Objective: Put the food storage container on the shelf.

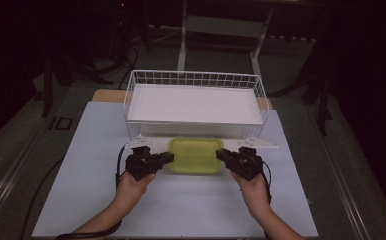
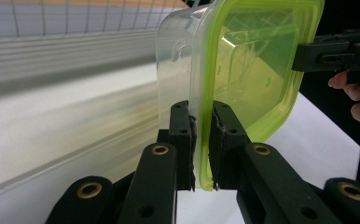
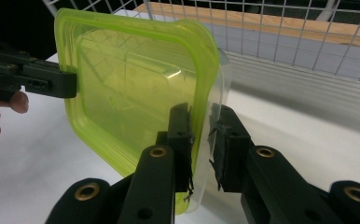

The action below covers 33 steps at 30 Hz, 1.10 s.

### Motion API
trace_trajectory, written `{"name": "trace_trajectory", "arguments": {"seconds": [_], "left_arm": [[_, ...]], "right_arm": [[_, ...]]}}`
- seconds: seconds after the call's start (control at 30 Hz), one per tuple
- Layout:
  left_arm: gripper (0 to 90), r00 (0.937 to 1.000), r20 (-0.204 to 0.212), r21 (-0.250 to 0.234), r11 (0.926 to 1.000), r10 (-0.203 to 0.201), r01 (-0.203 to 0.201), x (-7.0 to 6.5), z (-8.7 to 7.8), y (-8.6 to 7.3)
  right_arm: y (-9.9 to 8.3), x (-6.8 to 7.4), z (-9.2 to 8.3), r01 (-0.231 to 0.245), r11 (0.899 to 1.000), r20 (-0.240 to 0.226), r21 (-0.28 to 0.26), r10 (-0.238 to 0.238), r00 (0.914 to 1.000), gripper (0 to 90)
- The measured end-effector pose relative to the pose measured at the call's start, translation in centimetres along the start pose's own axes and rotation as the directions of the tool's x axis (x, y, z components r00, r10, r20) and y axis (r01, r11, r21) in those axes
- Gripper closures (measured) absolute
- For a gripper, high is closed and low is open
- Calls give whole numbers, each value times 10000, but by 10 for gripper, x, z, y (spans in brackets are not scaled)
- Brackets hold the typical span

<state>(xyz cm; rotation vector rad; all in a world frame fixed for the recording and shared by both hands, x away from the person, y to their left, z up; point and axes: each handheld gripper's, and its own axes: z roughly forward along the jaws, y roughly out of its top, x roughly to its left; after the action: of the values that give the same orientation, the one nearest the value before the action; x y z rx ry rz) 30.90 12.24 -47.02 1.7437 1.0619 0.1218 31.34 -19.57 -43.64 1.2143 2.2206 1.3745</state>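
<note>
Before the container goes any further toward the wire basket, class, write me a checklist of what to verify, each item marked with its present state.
1. Left gripper clamps the rim of the lidded container: ok, jaws shut on the green edge.
2. Right gripper clamps the opposite rim: ok.
3. Green lid seated on the clear tub: ok, as far as both gripper views show.
4. Container level between the two grippers: ok in the high view.
5. Container high enough to pass over the wire basket's front rim: cannot tell.
6. Room in the white tray inside the basket: ok, nothing lies on it.
</note>
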Motion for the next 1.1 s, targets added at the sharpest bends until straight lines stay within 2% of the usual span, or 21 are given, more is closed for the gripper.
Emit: {"name": "trace_trajectory", "arguments": {"seconds": [0.2, 0.33, 0.43, 0.7, 0.83, 1.1], "left_arm": [[811, 9982, -293, 227, 9984, -515, 521, 18, 18, -3], [810, 9972, -393, 323, 9973, -639, 652, 25, 25, -4], [809, 9964, -347, 461, 9958, -774, 789, 29, 30, -6], [807, 9945, -635, 693, 9937, -832, 875, 36, 42, -8], [806, 9945, -528, 589, 9938, -910, 940, 38, 44, -7], [803, 9940, -611, 363, 9950, -911, 934, 38, 47, -3]], "right_arm": [[-3, -12, 26, -298, 9994, 244, 162, 294, 9993, 786], [-7, -17, 37, -574, 9981, 324, 223, 567, 9979, 786], [-9, -20, 41, -657, 9973, 393, 340, 643, 9972, 786], [-14, -25, 52, -602, 9966, 666, 562, 565, 9962, 785], [-14, -28, 56, -710, 9959, 757, 561, 666, 9949, 783], [-14, -33, 61, -688, 9968, 1004, 411, 644, 9929, 768]]}}
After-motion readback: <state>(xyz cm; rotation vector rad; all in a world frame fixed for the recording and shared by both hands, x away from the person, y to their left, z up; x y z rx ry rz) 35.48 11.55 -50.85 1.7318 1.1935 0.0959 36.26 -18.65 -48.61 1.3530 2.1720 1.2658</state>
